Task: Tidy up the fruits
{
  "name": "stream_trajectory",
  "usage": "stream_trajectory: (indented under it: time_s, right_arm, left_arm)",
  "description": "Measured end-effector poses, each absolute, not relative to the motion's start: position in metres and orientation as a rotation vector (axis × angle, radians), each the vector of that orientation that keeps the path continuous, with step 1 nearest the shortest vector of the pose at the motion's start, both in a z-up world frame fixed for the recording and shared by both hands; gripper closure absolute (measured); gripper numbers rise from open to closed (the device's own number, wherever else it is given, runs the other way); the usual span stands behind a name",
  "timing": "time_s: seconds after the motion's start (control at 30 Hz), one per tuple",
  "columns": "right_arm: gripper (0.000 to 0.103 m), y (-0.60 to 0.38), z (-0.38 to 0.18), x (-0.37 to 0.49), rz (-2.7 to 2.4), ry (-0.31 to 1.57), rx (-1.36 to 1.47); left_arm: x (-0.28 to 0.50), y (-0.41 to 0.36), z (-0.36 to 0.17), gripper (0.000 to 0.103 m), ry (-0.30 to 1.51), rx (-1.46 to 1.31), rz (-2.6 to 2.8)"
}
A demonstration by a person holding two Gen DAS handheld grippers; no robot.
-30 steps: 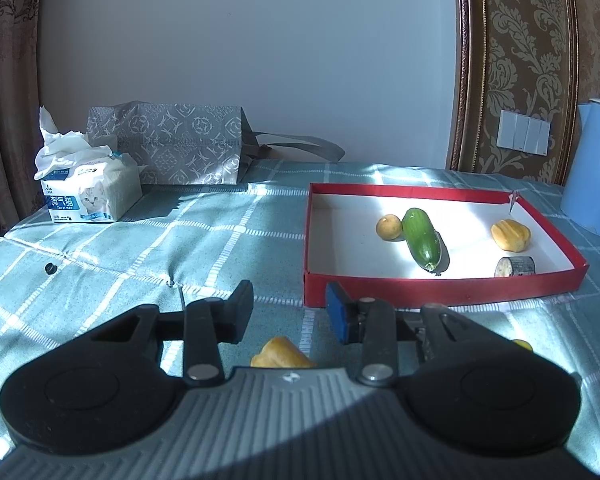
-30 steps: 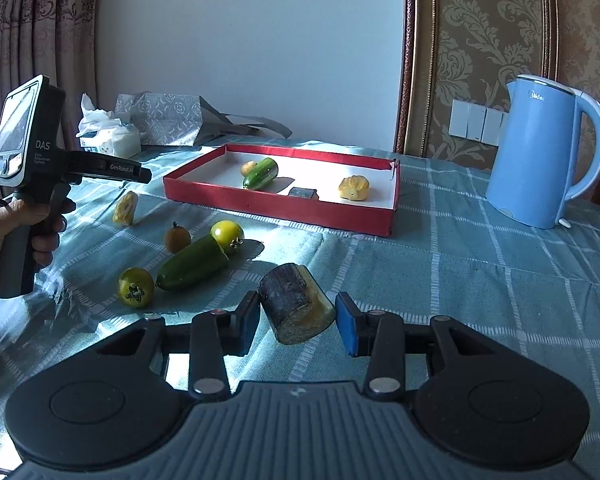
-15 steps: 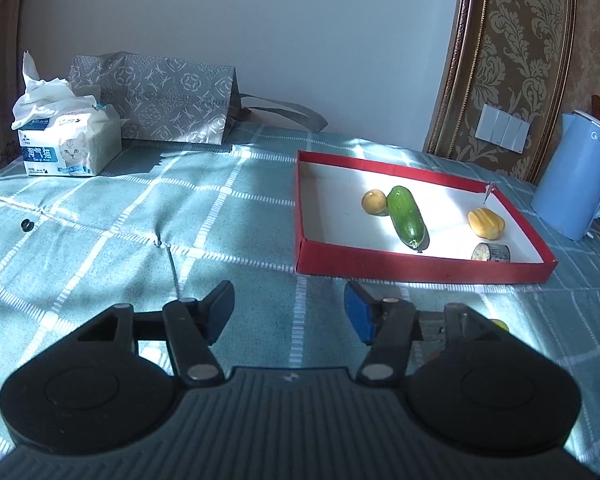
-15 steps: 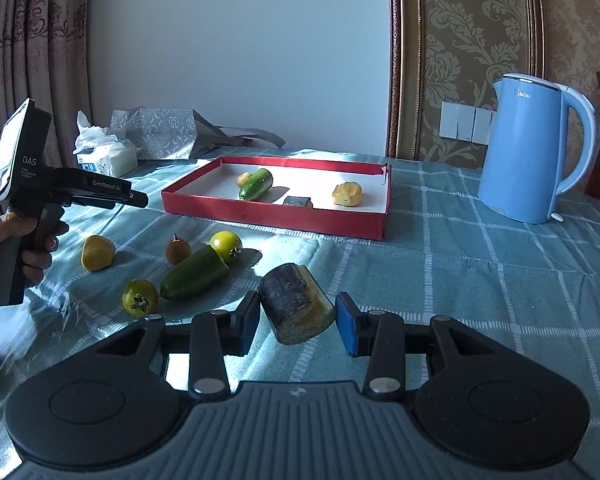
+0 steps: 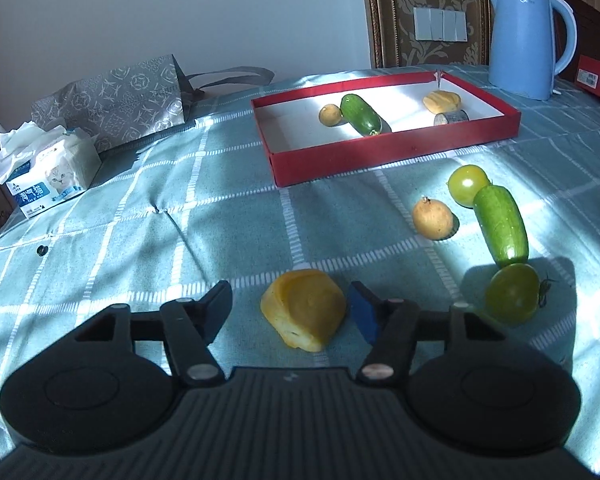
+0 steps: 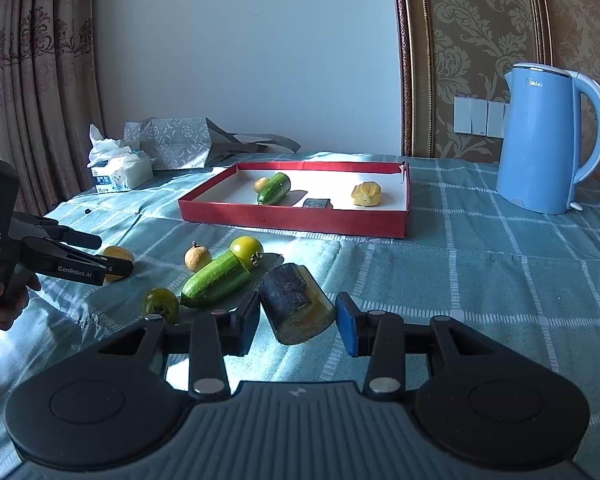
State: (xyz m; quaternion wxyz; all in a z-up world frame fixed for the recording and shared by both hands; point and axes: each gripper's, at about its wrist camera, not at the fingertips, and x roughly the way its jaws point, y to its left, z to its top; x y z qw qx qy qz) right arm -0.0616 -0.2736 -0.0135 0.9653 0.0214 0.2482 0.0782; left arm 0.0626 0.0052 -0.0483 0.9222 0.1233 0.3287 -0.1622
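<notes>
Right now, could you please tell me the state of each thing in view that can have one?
Left gripper, open; jaws have just been closing around the yellow ridged fruit, not clamped.
Right gripper, shut on the dark-skinned cut vegetable chunk.
Red shallow cardboard tray, open-topped, holding four pieces.
Blue electric kettle, upright, lid closed.
White tissue pack, opened, tissue sticking out.

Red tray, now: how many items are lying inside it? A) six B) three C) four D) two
C: the red tray holds a small round yellow fruit, a cucumber, a yellow ridged piece and a dark cut chunk.
</notes>
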Motion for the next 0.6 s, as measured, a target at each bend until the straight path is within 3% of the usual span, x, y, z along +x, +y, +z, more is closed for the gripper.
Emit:
stream_trajectory:
  time_s: [0.03, 0.53, 0.6]
  right_arm:
    - [0.063, -0.274, -0.014, -0.062, 0.159, 0.502, 0.046]
    - [0.063, -0.28, -0.019, -0.063, 0.161, 0.506, 0.075]
    - [0.063, -0.28, -0.018, -0.063, 0.162, 0.503, 0.074]
  left_arm:
    - [0.065, 0.006, -0.049, 0.062, 0.699, 0.222, -0.356]
    - [0.06, 0.013, -0.022, 0.063, 0.645, 0.145, -0.345]
    - [0.06, 0.01, -0.013, 0.077, 0.622, 0.147, -0.347]
